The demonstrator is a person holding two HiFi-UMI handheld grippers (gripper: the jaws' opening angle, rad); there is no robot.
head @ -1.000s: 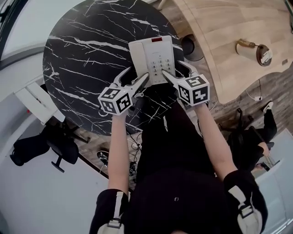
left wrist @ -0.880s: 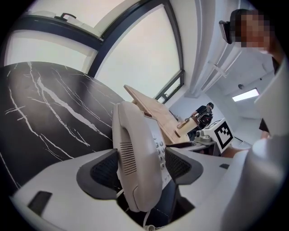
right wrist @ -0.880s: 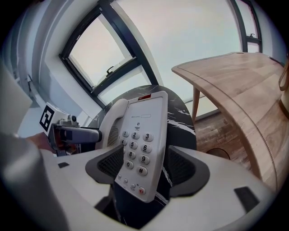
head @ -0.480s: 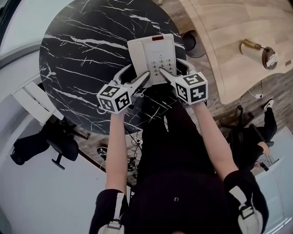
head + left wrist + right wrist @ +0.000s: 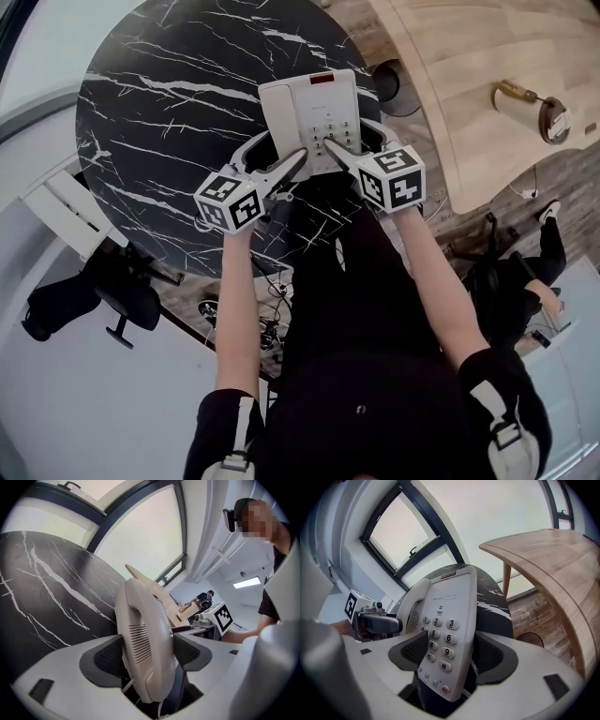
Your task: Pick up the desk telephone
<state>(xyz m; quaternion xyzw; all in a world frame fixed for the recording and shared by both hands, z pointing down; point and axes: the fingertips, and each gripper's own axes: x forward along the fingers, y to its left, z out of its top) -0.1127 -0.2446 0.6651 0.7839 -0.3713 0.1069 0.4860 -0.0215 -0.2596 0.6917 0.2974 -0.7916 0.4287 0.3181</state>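
White plastic desk telephone [image 5: 312,112] lies on a round black marble bench [image 5: 169,103]. Left tool [image 5: 284,146], jaws just widening, straddles its handset [image 5: 143,634] unclamped; right tool [image 5: 349,135] clamps the keypad end.

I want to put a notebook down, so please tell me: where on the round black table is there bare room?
The round black table is bare over its whole left and far part, from the desk telephone out to the rim. Only the near right edge is crowded, where the telephone is. A hand can pass freely on the left side.
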